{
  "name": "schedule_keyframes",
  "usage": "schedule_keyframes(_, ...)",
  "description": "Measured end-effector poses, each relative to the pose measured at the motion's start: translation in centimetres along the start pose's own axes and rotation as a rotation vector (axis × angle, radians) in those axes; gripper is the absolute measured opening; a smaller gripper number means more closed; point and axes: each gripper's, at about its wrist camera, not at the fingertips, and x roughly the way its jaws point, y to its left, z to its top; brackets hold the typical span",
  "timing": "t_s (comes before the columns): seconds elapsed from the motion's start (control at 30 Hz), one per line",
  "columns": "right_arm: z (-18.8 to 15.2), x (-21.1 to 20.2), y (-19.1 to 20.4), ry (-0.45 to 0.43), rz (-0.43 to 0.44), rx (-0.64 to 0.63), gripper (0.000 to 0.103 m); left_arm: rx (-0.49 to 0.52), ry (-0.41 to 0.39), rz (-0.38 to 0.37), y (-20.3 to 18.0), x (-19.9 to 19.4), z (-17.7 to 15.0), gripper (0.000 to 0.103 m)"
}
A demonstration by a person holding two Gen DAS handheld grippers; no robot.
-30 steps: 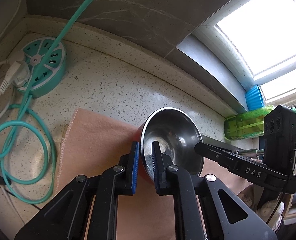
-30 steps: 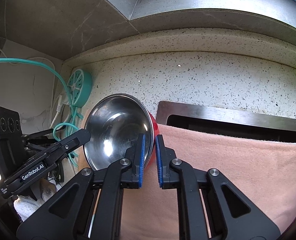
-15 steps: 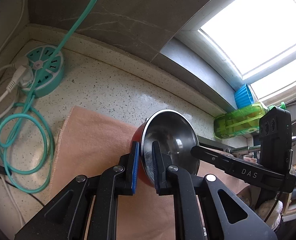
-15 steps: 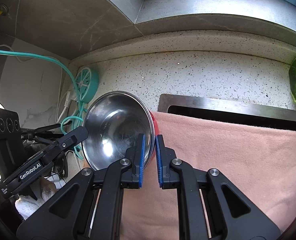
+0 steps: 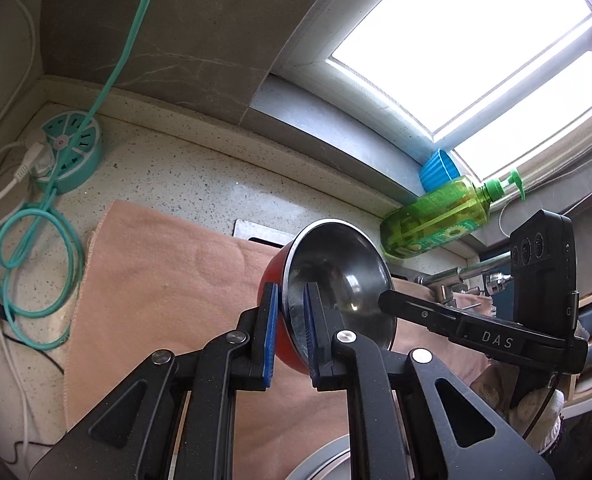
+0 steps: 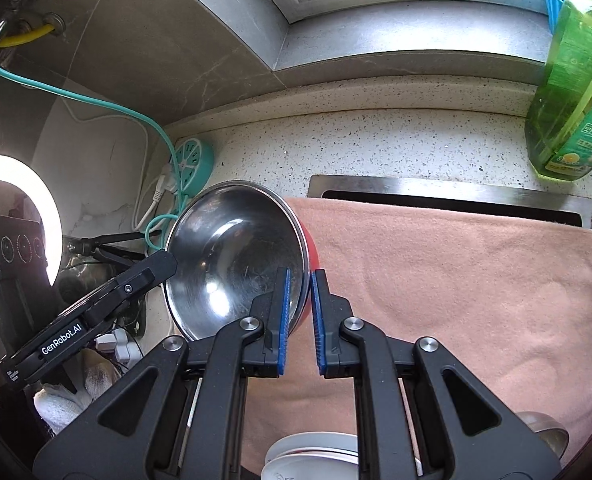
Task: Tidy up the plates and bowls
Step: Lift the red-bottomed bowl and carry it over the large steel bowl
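A bowl, steel inside and red outside, hangs tilted above the pink towel. My left gripper is shut on its near rim, one blue pad on the red outside and one inside. My right gripper is shut on the opposite rim of the same bowl. Each gripper's black finger shows in the other's view, touching the bowl's far edge. White plates lie stacked at the bottom of the right wrist view, and a small steel bowl sits at its lower right.
The speckled counter carries a teal power hub with looped cables at the left. A steel sink edge runs behind the towel. A green soap bottle and a blue cup stand by the window sill. A ring light glows far left.
Both grippers have risen with the bowl held between them, and the towel has dropped further below. The window, soap bottle and stacked plates have come into view.
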Motion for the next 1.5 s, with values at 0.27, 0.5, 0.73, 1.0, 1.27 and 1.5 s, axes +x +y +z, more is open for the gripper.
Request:
schedule_keyframes(0.27, -2.8, -3.8, -1.3, -0.038, -0.02, -0.005, 0.011, 0.037, 0.001, -0.026, -3.0, -0.5, -2.9, 0.011)
schedule_keyframes(0.5, -5.9, -7.4, -3.9, -0.068, -0.034, 0.019, 0.011, 0.062, 0.013, -0.074, -6.4, -0.4, -5.6, 0.011)
schedule_keyframes(0.73, -9.3, -11.4, -7.3, -0.113, -0.057, 0.061, 0.011, 0.118, 0.05, -0.122, -10.7, 0.2, -8.1, 0.011)
schedule_keyframes(1.0, -13.0, -14.3, -11.1, -0.135, -0.079, 0.129, 0.011, 0.196, 0.093, -0.154, -15.1, 1.4, -10.7, 0.011)
schedule_keyframes(1.27, -15.6, -15.6, -13.9, -0.147, -0.099, 0.172, 0.011, 0.239, 0.137, -0.17, -17.9, 3.0, -12.8, 0.011)
schedule_keyframes(1.5, -17.5, -14.8, -16.1, -0.133, -0.138, 0.195, 0.011, 0.26, 0.191, -0.161, -19.0, 5.0, -14.6, 0.011)
